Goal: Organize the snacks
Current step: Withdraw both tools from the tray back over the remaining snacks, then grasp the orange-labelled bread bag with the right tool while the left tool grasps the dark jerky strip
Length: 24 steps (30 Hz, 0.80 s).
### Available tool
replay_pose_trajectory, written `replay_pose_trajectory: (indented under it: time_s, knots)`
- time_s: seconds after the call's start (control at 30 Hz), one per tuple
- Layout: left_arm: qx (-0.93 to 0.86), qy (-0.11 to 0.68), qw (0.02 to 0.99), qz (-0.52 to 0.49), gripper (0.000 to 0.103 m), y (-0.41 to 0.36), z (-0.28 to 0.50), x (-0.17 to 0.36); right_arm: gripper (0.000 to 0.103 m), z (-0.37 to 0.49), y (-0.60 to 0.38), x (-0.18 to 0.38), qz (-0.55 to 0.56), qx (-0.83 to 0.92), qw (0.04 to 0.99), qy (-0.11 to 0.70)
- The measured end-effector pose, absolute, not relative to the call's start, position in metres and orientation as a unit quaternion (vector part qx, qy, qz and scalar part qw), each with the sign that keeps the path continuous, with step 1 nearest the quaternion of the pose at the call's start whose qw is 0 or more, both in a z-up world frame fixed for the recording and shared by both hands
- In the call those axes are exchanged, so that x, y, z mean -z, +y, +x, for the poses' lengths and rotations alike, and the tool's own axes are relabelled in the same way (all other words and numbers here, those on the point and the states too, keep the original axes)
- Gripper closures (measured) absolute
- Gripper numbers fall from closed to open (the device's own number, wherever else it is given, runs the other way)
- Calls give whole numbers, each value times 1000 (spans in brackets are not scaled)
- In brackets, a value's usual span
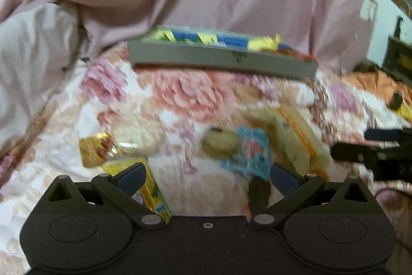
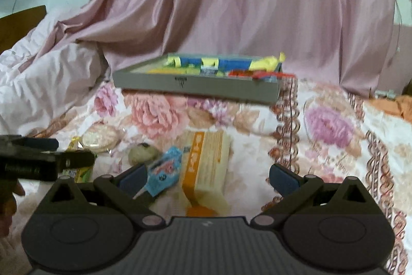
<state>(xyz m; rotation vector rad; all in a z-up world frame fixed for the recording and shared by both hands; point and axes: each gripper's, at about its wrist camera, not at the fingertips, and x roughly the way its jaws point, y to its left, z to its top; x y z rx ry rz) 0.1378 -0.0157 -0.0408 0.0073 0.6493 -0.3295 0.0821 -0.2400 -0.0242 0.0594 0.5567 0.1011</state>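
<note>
Both the left claw (image 1: 207, 175) and right claw (image 2: 207, 175) gape wide, empty, above snack packets (image 2: 164, 166) on the flowered bedspread (image 2: 332, 125); a grey tray (image 2: 195, 86) sits beyond.

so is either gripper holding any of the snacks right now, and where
Nothing is held. The left gripper and the right gripper both stand open above the floral cloth, with nothing between the fingers; the snacks lie loose below.

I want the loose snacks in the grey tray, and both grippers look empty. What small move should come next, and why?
Probably lower the right gripper onto the cream and orange box. It lies loose on the floral cloth between that gripper's open fingers, short of the grey tray, which already holds snacks. The left gripper is open too.
</note>
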Motion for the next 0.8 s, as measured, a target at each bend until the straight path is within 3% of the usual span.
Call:
replay_pose_trajectory:
  time_s: [0.5, 0.8]
  knots:
    - [250, 414, 874, 44, 1, -49, 163, 77, 0, 121, -245, 54, 79, -68, 925, 366]
    - [283, 417, 863, 39, 16, -55, 171, 81, 0, 145, -239, 63, 68, -97, 921, 372]
